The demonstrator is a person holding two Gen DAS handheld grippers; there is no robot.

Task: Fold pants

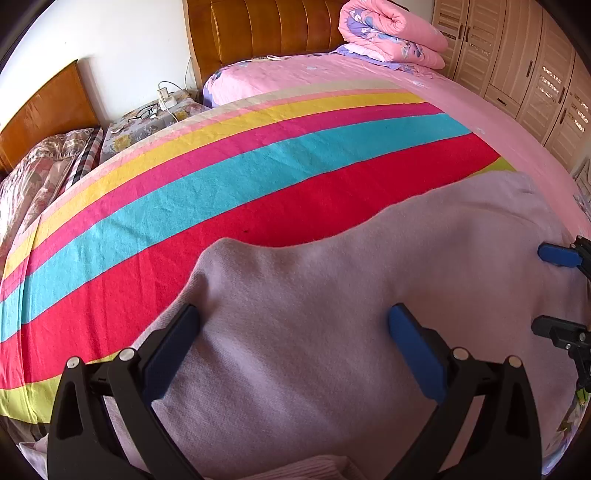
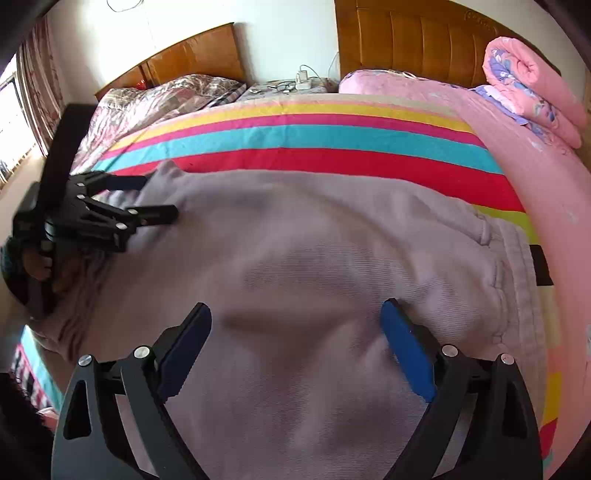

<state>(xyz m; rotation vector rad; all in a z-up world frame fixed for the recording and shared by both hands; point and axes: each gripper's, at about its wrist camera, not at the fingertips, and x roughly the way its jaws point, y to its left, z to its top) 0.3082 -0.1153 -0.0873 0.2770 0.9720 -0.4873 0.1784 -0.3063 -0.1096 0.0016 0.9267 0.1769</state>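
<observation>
Pale lilac pants (image 1: 332,295) lie spread on the striped bedspread (image 1: 221,192). They also fill the right wrist view (image 2: 314,240), with the waistband (image 2: 517,266) at the right. My left gripper (image 1: 293,332) is open, its jaws wide apart just over the cloth near the pants' left end, holding nothing. My right gripper (image 2: 295,325) is open over the cloth near the waistband, holding nothing. The left gripper shows in the right wrist view (image 2: 159,197), and the right gripper shows at the edge of the left wrist view (image 1: 546,288).
A rolled pink quilt (image 1: 391,33) lies at the head of the bed by the wooden headboard (image 1: 258,33). A nightstand (image 1: 155,118) with glasses and a charger stands to the left, beside a second bed (image 1: 44,170). Wardrobes (image 1: 524,70) stand at the right.
</observation>
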